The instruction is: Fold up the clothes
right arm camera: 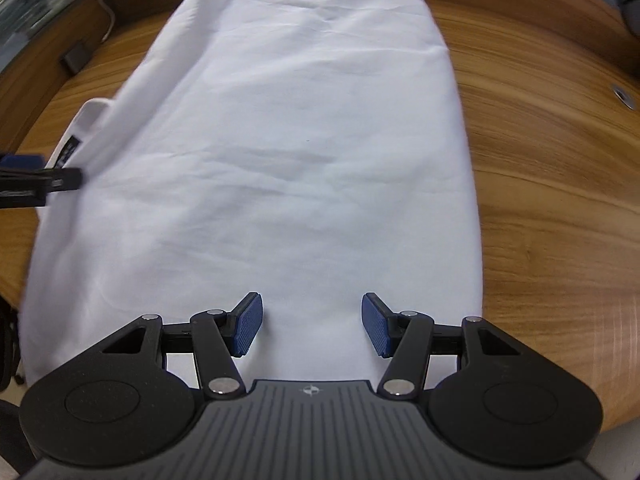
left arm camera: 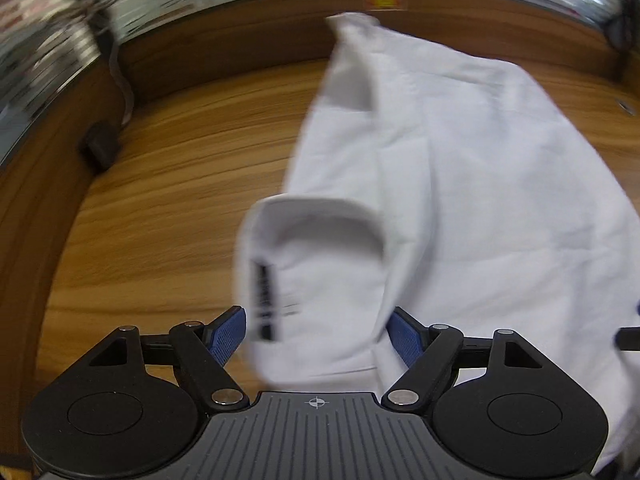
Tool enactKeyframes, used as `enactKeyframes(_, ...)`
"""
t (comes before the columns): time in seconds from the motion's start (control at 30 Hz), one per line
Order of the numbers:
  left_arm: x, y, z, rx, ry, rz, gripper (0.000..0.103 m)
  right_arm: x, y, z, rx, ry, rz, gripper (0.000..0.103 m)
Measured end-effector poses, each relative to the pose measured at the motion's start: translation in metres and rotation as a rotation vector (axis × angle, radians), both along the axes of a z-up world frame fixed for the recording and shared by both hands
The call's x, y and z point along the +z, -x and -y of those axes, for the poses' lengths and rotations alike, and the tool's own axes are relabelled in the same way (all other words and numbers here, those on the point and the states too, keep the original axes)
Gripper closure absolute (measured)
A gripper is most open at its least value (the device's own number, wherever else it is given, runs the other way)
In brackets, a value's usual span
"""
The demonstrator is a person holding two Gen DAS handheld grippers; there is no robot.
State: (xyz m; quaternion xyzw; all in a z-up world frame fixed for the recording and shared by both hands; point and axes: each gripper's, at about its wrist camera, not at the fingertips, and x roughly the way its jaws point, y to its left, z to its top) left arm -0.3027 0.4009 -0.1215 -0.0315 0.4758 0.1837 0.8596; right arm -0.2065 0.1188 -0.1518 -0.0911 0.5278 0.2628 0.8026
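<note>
On the brown wood-grain bench [right arm camera: 540,200] lies the white cotton garment [right arm camera: 288,152], spread long and mostly flat, its collar end with a black label [left arm camera: 266,300] humped up near my left hand-held gripper [left arm camera: 318,334]. That gripper stands wide open around the collar fold, gripping nothing I can see. My right hand-held gripper [right arm camera: 312,326] also gapes empty over the near hem. I judge the cloth light, limp and slippery; pinch seams or hems.
</note>
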Motion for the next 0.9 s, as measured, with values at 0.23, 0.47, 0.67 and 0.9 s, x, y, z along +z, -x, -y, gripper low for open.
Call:
enactKeyframes(0.23, 0.021, 0.013, -0.032, 0.037, 0.074, 0.103, 0.027, 0.002, 0.001, -0.001, -0.055, 0.009, 0.004, 0.041)
enactKeyframes(0.47, 0.033, 0.005, -0.036, -0.052, 0.155, 0.187, 0.034, 0.005, 0.002, -0.009, -0.063, 0.022, 0.013, 0.041)
enactKeyframes(0.67, 0.025, -0.018, -0.007, -0.221, 0.186, 0.207, 0.042, 0.004, 0.003, -0.011, -0.068, 0.025, 0.020, 0.039)
enactKeyframes(0.9, 0.009, -0.035, -0.011, -0.229, 0.171, 0.141, 0.043, -0.002, 0.003, -0.010, -0.075, 0.068, 0.034, 0.031)
